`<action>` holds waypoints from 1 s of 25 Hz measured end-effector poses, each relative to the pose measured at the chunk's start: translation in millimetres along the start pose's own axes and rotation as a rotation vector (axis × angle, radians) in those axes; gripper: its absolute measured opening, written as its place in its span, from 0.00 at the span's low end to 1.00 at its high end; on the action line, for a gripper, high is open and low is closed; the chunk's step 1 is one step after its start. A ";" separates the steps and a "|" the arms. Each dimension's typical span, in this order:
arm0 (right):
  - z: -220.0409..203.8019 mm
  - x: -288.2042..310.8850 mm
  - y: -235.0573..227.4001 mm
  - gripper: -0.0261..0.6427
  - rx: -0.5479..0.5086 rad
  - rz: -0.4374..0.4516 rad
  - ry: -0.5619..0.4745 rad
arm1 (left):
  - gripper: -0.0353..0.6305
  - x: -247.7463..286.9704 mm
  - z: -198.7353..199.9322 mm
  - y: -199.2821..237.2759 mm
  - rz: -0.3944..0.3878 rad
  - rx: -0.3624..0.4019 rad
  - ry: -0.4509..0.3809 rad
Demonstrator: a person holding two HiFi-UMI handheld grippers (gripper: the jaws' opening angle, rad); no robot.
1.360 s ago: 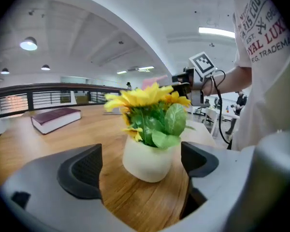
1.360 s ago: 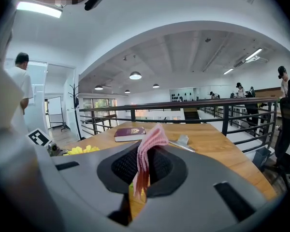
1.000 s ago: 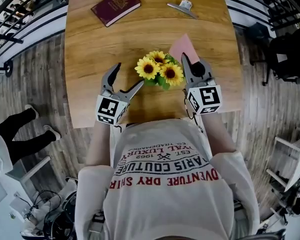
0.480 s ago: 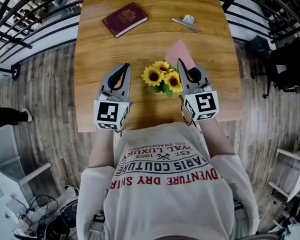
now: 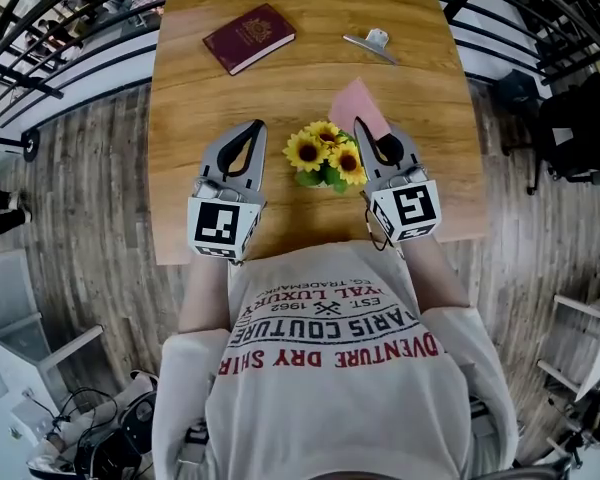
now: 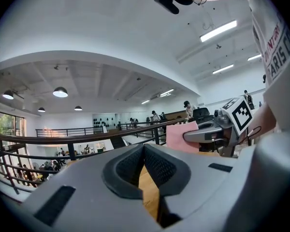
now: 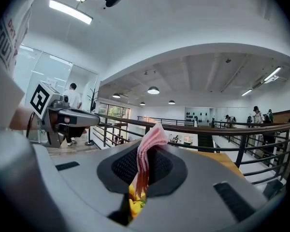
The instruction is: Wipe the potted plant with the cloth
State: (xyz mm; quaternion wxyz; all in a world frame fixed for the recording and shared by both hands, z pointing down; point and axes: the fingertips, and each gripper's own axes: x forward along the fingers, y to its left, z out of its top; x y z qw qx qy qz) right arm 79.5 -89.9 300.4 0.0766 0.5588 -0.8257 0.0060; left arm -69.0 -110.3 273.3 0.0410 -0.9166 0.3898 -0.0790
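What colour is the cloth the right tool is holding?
Pink. The cloth shows best in the right gripper view, pinched between the jaws.

white t-shirt (image 5: 330, 388) printed red and black; grey left gripper (image 5: 257, 127) and right gripper (image 5: 359, 124), each black-and-white marked.

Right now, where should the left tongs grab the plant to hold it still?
Low on the plant, beneath its blooms; that part is hidden from above. Come from the left: the left tongs are shut, empty and beside it, while the right tongs grip the cloth. The blooms crowd the top, so grabbing from above would likely crush them.
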 end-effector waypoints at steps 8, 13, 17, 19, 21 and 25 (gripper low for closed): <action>-1.9 2.2 -2.6 0.09 -0.004 -0.021 0.017 | 0.08 3.0 0.6 2.6 0.009 -0.021 0.015; -1.9 -0.9 -5.2 0.09 -0.002 -0.039 0.016 | 0.08 3.5 3.1 -1.8 0.000 -0.020 0.009; -2.6 -5.1 -6.4 0.09 0.010 -0.047 0.008 | 0.08 2.8 1.2 -5.0 -0.003 -0.030 0.005; -2.7 -7.1 -8.2 0.09 0.020 -0.054 0.003 | 0.08 3.2 0.4 -6.7 -0.006 -0.033 0.005; -2.3 -8.6 -10.4 0.09 0.026 -0.060 0.000 | 0.08 4.7 -0.2 -8.8 -0.008 -0.033 0.009; -2.5 -11.0 -12.7 0.09 0.025 -0.063 0.000 | 0.08 8.0 -1.1 -14.6 -0.014 -0.030 0.016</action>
